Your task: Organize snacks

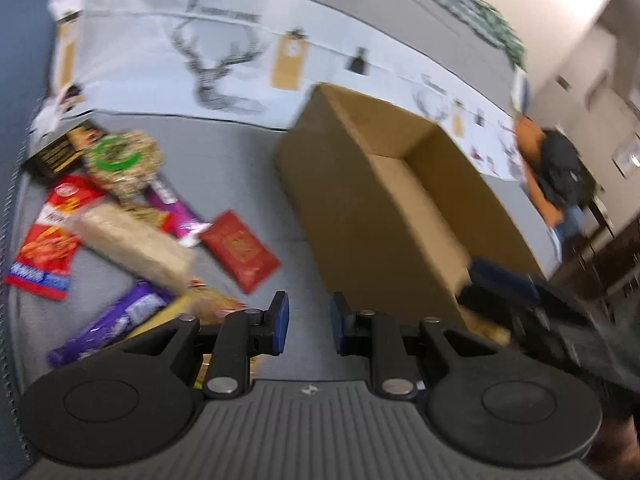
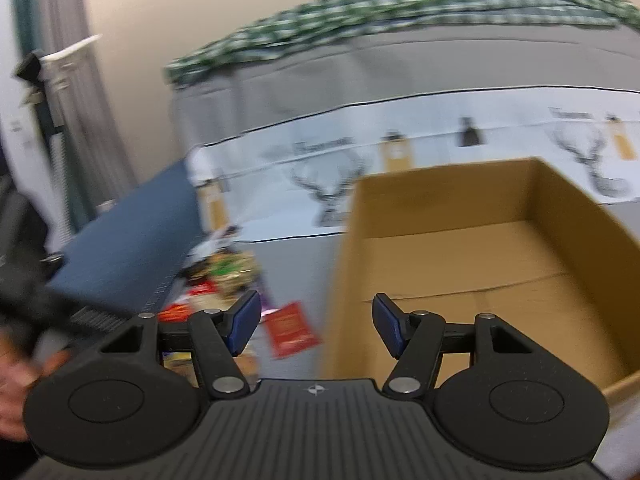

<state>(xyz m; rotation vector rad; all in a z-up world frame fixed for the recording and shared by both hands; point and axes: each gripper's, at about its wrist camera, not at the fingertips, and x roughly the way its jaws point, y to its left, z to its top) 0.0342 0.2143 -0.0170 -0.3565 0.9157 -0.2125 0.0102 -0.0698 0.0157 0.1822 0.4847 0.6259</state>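
An open cardboard box [image 1: 384, 216] stands on the grey sofa seat, and I see nothing in it in the right wrist view [image 2: 472, 264]. A pile of snacks lies to its left: a red packet [image 1: 240, 250], a purple bar [image 1: 108, 324], a pale long pack [image 1: 132, 246], a red-orange bag [image 1: 48, 246], a round seed snack with a green ring [image 1: 120, 160]. My left gripper [image 1: 307, 322] is open and empty, above the seat between the pile and the box. My right gripper [image 2: 316, 322] is open and empty at the box's left front corner.
A white cloth with deer prints [image 1: 208, 64] hangs over the sofa back. A dark blue cushion [image 2: 128, 248] is at the left. A black and orange bag [image 1: 556, 172] sits at the far right end. The views are motion-blurred.
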